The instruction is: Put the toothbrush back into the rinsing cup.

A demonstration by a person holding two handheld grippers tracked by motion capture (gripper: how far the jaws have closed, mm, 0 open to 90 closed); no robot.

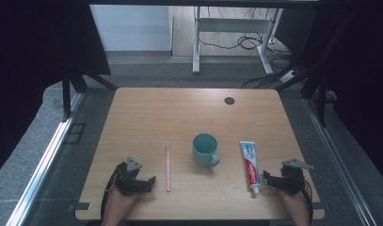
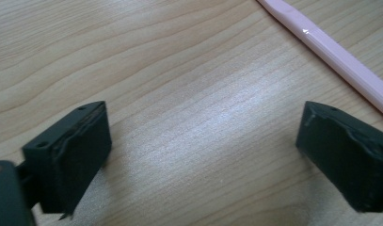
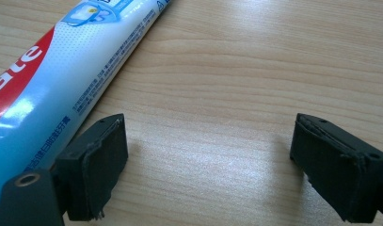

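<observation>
Nothing has been picked up yet, by the look of it. The pink toothbrush point(image 1: 168, 167) lies flat on the table point(image 1: 147, 113), its length running from the near edge toward the far one with the bristle head at the far end, left of the middle. The teal mug point(image 1: 205, 149) stands upright near the centre, its handle turned toward the near right, and it looks empty, though the high view is too small to be sure. The toothpaste tube point(image 1: 250, 165) lies flat on the right side, cap end toward the near edge.

The left gripper point(image 1: 144, 182) rests at the near edge just left of the toothbrush, its fingers point(image 2: 69, 157) spread wide with only bare wood between them; in the left gripper view the pink handle point(image 2: 335, 52) passes beyond the far finger, apart from it. The right gripper point(image 1: 270, 180) sits by the near right corner, just beside the tube's cap end, fingers point(image 3: 92, 167) likewise wide and holding nothing; the tube point(image 3: 52, 89) lies just outside one finger, and whether they touch is hard to tell.

So the work seems to stand at its start: each gripper is posed beside its item, and every grasp, lift and any placing in the mug is left to do.
</observation>
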